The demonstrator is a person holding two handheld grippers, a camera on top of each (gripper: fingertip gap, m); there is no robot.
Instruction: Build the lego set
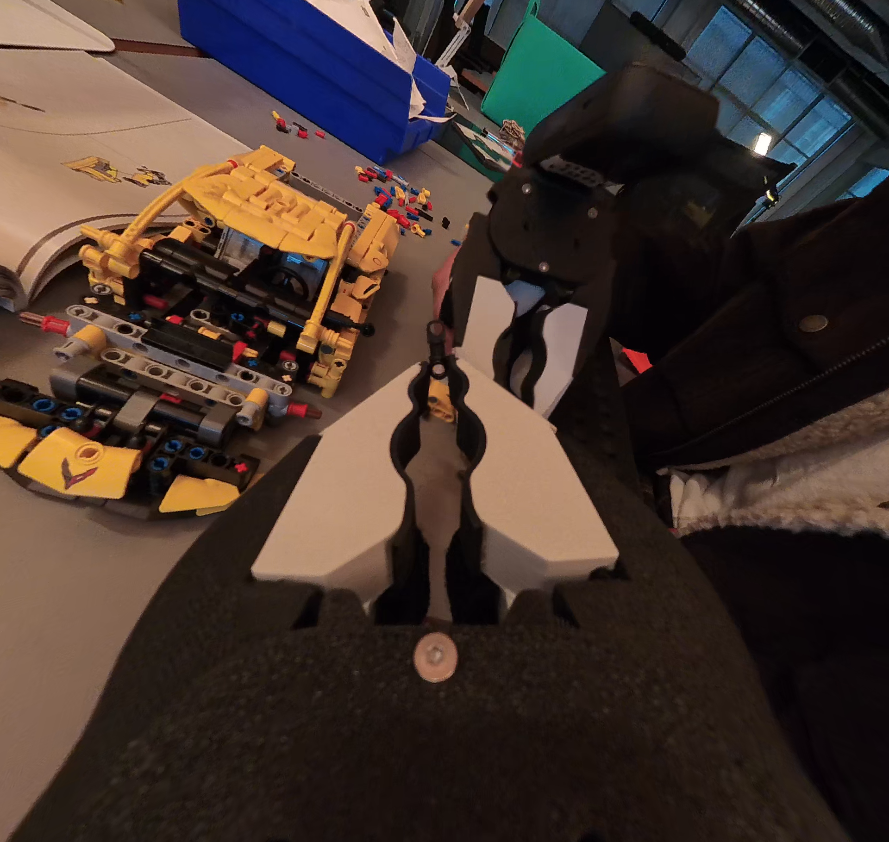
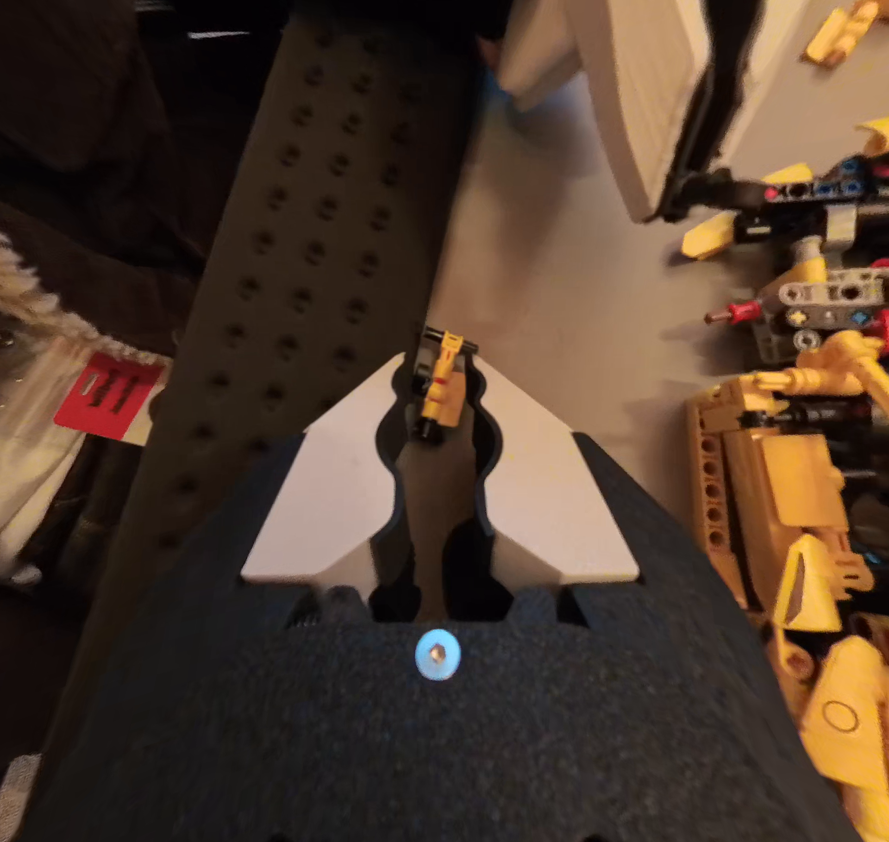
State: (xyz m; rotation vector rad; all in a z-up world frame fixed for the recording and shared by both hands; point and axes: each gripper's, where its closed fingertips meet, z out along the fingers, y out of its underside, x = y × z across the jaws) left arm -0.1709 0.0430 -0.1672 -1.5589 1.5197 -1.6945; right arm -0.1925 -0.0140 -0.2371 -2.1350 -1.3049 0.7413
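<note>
My left gripper [image 1: 438, 371] is shut on a small piece, a black link rod [image 1: 436, 343] with a yellow connector [image 1: 441, 398], held above the grey table. My right gripper [image 2: 440, 362] is shut on a yellow connector with black pins [image 2: 440, 386]. The two grippers hang close together near the table's edge; the right one shows in the left wrist view [image 1: 522, 362], and the left one in the right wrist view [image 2: 673, 203]. The partly built yellow and black Lego car [image 1: 231, 261] stands on the table to the left; it also shows blurred in the right wrist view [image 2: 793, 482].
An open instruction booklet [image 1: 72, 145] lies behind the car. A blue bin [image 1: 308, 49] with papers stands at the back. Loose small pieces [image 1: 399, 198] lie beside the car. A person's dark jacket [image 1: 769, 338] and a dark perforated strip [image 2: 312, 242] are at the table's edge. There is about 9 cm between the tips of the two grippers.
</note>
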